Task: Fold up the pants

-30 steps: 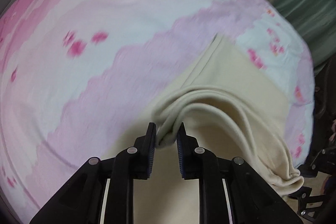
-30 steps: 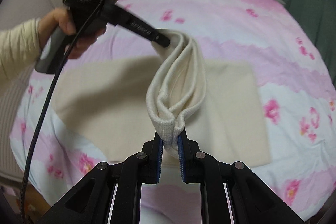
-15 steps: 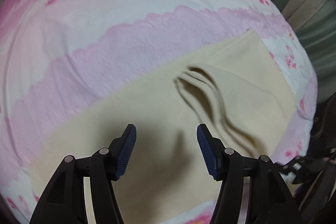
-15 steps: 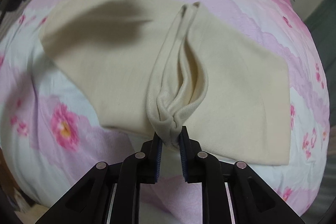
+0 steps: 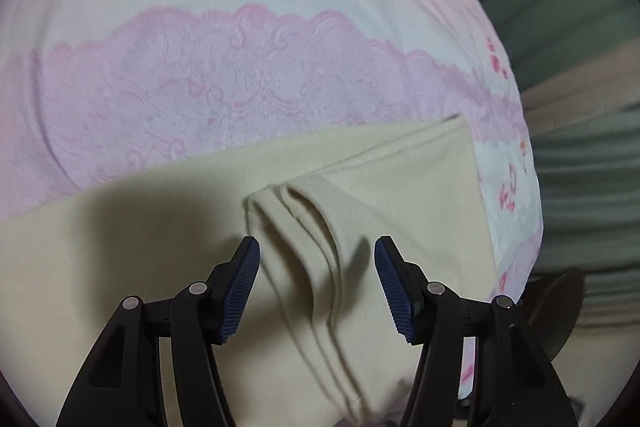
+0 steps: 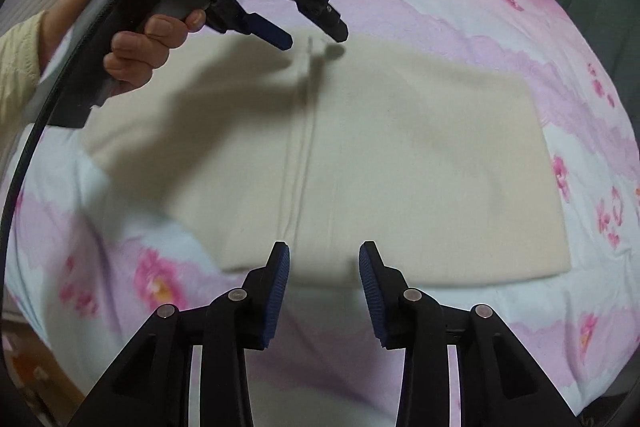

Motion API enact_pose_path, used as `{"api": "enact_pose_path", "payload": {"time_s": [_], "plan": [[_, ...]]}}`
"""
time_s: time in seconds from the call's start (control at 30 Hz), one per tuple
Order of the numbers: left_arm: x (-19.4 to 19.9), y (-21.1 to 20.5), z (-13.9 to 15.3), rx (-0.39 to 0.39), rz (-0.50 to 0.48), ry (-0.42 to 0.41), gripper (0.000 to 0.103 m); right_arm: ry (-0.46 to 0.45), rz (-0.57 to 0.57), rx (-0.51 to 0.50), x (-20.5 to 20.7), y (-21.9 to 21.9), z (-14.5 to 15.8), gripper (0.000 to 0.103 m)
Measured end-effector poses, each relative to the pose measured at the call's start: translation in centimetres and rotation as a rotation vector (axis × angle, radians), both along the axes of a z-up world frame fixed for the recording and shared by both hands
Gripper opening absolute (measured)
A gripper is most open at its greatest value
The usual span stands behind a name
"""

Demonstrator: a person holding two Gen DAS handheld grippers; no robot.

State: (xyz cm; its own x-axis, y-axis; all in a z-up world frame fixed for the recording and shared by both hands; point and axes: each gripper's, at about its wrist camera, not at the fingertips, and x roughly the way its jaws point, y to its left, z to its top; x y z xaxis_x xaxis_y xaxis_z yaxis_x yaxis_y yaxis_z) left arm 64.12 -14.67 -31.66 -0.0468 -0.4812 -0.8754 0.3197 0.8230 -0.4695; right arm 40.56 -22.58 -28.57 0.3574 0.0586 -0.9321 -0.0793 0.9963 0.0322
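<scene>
Both grippers have let go: the left gripper (image 5: 317, 253) stands with jaws apart over a raised ridge of the cream pants (image 5: 404, 195), and the right gripper (image 6: 323, 259), its jaws just having opened, holds nothing. Folded flat on the pink floral bedspread (image 6: 460, 23), the pants fill the right view's centre. At ten o'clock there, a hand (image 6: 136, 39) grips the left gripper's handle.
</scene>
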Motion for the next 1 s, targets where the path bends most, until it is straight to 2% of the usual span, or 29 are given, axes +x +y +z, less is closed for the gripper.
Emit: {"api": "enact_pose_path", "payload": {"time_s": [0.17, 0.23, 0.27, 0.3, 0.37, 0.5, 0.57, 0.7, 0.83, 0.97, 1.0], "plan": [[1.2, -0.5, -2.0, -0.023, 0.091, 0.074, 0.055, 0.014, -0.023, 0.021, 2.2, -0.1, -1.9, 0.037], [1.3, -0.5, -2.2, -0.007, 0.104, 0.066, 0.041, 0.032, -0.019, 0.037, 2.7, 0.0, -2.7, 0.037], [1.3, -0.7, -1.9, 0.001, 0.094, 0.047, 0.029, 0.051, -0.017, 0.056, 2.8, -0.1, -3.1, 0.038], [1.1, -0.9, -1.2, -0.008, 0.075, 0.011, 0.022, 0.065, -0.015, 0.069, 2.9, 0.0, -3.5, 0.038], [0.5, -1.4, 0.5, -0.004, 0.023, -0.07, 0.016, 0.085, -0.003, 0.073, 3.1, 0.4, -4.2, 0.038], [-0.5, -1.3, 4.3, -0.097, -0.055, -0.198, 0.015, 0.091, 0.038, 0.05, 3.0, 1.1, -4.6, 0.039], [-0.3, -1.1, 4.8, -0.089, -0.057, -0.228, 0.015, 0.086, 0.058, 0.064, 3.1, 1.4, -4.3, 0.039], [1.8, -0.1, 1.7, -0.029, 0.005, -0.164, 0.016, 0.1, 0.096, 0.106, 3.9, 3.0, -4.3, 0.039], [2.5, 0.1, -1.1, 0.031, -0.002, -0.128, 0.017, 0.132, 0.092, 0.139, 4.7, 3.0, -5.0, 0.039], [1.9, -0.5, -0.4, 0.053, -0.038, -0.132, 0.02, 0.163, 0.074, 0.17, 4.6, 2.3, -4.5, 0.039], [1.5, -0.5, 0.3, 0.054, -0.055, -0.14, 0.029, 0.174, 0.067, 0.178, 4.4, 2.1, -4.2, 0.039]]}}
